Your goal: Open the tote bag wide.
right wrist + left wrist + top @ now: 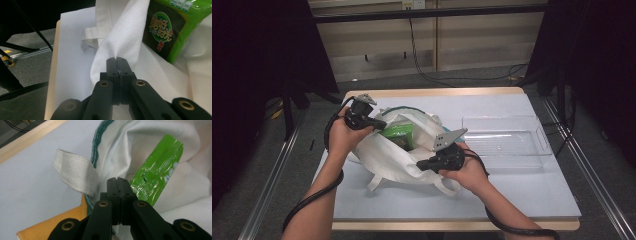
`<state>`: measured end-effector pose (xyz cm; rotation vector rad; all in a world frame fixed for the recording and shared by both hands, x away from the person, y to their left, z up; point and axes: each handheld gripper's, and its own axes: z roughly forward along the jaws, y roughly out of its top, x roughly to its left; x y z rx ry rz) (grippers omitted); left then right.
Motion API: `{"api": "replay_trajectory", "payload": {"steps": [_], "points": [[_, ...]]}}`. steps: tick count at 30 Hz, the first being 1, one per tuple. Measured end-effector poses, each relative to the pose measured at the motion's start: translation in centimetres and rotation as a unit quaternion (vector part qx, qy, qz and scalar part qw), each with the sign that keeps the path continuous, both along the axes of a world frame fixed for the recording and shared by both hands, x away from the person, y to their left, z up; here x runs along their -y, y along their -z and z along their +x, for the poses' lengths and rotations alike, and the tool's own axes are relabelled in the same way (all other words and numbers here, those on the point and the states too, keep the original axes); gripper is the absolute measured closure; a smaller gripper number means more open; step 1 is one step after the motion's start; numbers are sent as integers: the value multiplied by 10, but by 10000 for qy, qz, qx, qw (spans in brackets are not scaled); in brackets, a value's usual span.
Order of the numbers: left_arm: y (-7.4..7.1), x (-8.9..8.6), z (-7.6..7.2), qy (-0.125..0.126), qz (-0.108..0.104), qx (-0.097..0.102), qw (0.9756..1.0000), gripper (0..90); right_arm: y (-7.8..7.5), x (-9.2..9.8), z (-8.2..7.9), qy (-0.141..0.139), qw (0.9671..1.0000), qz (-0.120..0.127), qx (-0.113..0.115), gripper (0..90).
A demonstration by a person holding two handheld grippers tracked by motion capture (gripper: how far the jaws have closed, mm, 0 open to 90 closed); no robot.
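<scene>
On the bench point(522, 195), well right of the white cloth bag point(399, 162), lies a clear plastic tray point(504, 141), apart from both hands; inside the bag's open mouth sits a green packet point(399, 135), between the two claws. The left claw point(117, 180) is clenched on the bag's rim by the green-stitched edge, with a cloth handle point(75, 173) looping just beside it. The right claw point(116, 59) is clenched on a fold of the bag's near rim, the packet close behind it.

Wood-edged table point(532, 200) under pale sheet, bearing white cloth bag point(384, 160) and clear plastic tray point(504, 141).
</scene>
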<state>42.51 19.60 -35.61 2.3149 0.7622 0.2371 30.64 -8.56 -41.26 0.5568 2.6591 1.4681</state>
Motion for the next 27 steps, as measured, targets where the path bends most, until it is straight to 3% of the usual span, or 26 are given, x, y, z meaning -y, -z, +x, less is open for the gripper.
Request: {"api": "replay_trajectory", "payload": {"steps": [5,10,18,25,27], "points": [[-9,-7,4,-227,-142,90,9996,896,1,2,-4,-92,10000,23,-9,899],[-9,-10,7,-349,-91,218,9991,898,6,1,-7,-258,9996,-67,-1,899],[-3,-17,12,-464,-110,66,9988,898,10,0,-9,-449,9988,-192,-72,899],[2,-18,11,-402,-186,40,9990,896,15,2,-8,-197,9997,1,-144,894],[2,-17,10,-392,-182,58,9990,896,13,4,-7,-95,9999,60,-4,879]]}}
